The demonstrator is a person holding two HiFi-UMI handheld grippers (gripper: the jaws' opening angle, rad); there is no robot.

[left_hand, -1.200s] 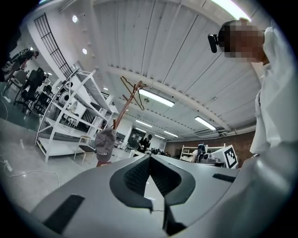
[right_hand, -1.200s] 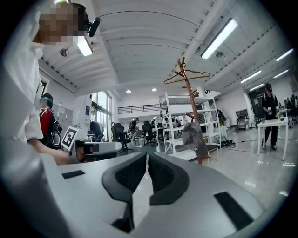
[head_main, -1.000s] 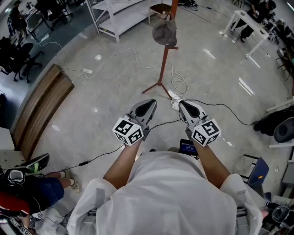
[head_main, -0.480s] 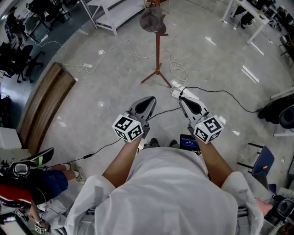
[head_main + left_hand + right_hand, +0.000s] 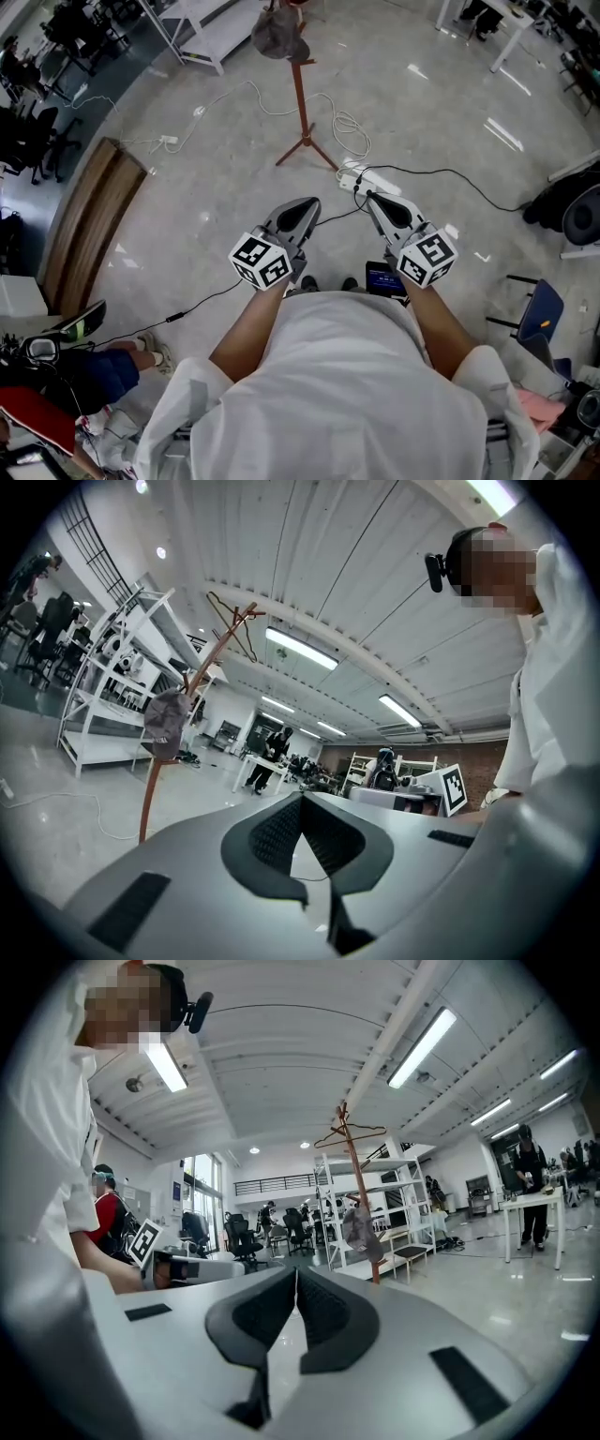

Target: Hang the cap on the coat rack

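Cap hangs on coat rack. Left tongs, right tongs pinched together, empty, well apart from rack. We judge: leave cap undisturbed.

I am looking down on a large open lab-style workspace. A polished pale floor carries loose cables and a power strip. White shelving racks stand at eleven o'clock, black office chairs at ten o'clock, and strip lights run overhead.
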